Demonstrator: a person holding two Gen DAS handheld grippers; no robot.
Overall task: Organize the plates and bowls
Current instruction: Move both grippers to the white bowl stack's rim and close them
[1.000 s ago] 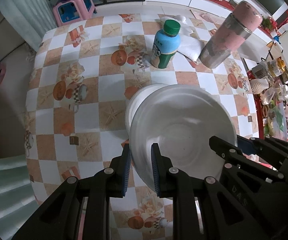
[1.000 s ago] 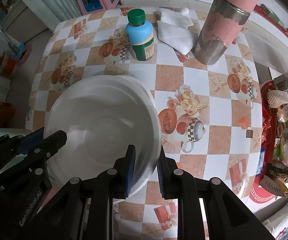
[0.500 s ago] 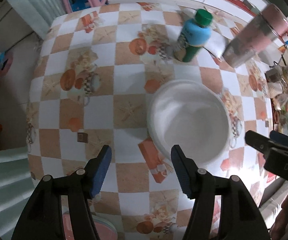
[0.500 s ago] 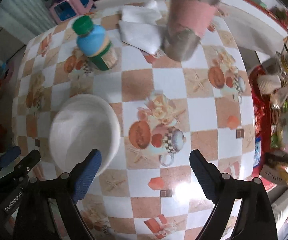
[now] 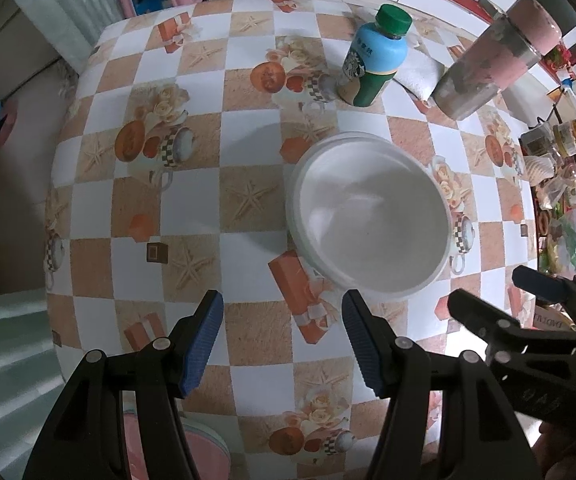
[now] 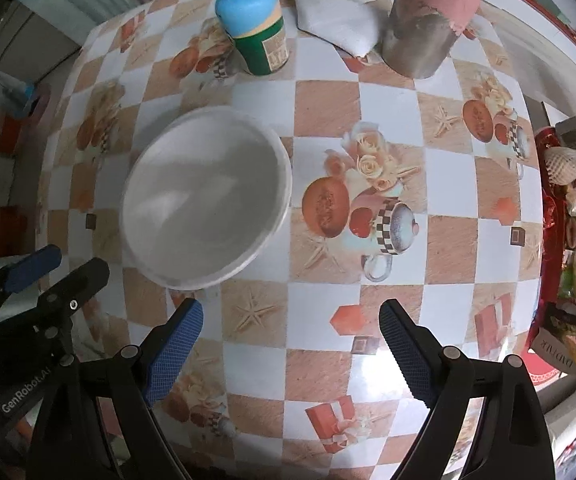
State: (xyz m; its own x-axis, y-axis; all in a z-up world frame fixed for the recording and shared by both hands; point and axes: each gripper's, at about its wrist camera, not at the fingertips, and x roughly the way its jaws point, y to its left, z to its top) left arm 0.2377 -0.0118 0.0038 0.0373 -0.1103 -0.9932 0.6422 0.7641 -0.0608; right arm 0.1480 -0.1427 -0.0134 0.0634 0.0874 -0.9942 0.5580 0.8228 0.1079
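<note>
A white bowl (image 5: 371, 216) sits nested on another white dish on the checked tablecloth (image 5: 208, 184), near the middle of the table. The left gripper (image 5: 282, 340) hangs spread and empty, with the bowl just beyond its right finger. The right gripper (image 6: 289, 344) is spread wider, also empty, with the bowl far-left of its left finger. A blue bottle (image 5: 371, 64) and a pink flask (image 5: 491, 60) stand farther off.

Both wrist cameras look straight down, sharing the white bowl (image 5: 367, 216) (image 6: 206, 196).
</note>
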